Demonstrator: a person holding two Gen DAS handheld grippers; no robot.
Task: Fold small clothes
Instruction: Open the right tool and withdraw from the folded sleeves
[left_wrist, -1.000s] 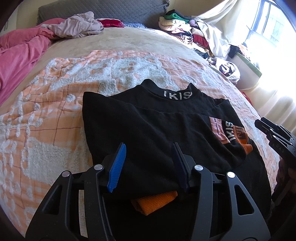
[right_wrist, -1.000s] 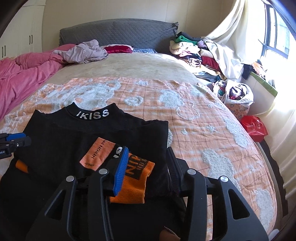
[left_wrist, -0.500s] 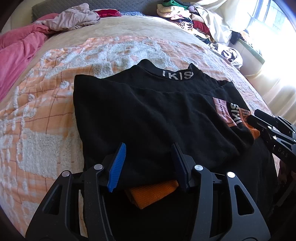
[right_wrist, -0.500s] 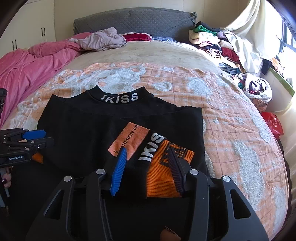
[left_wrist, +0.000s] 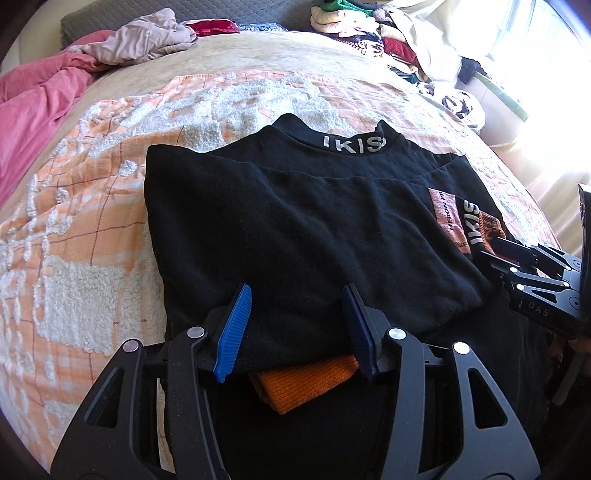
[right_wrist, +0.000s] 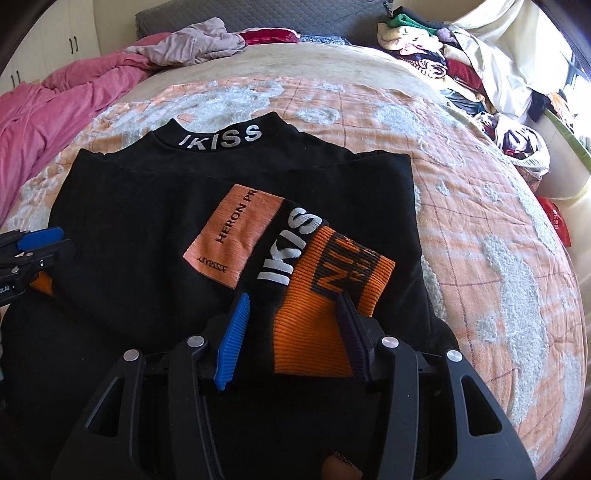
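A black top (left_wrist: 303, 229) with "IKISS" on the collar lies flat on the bed, both sleeves folded in over the body; it also shows in the right wrist view (right_wrist: 155, 221). My left gripper (left_wrist: 295, 325) is open, its jaws either side of the left sleeve's end, where an orange cuff (left_wrist: 306, 380) pokes out. My right gripper (right_wrist: 291, 332) is open over the right sleeve's orange cuff (right_wrist: 332, 291), beside a pink patch (right_wrist: 236, 236). Each gripper shows at the edge of the other's view.
The top lies on an orange-and-white blanket (right_wrist: 480, 229). A pink duvet (right_wrist: 55, 107) is bunched at the left. Loose clothes (right_wrist: 195, 40) lie near the grey headboard. A pile of clothes (right_wrist: 443, 59) sits at the far right by the window.
Both grippers have moved forward and lower over the top. The garment now sits closer and larger in both views. Both grippers stay open.
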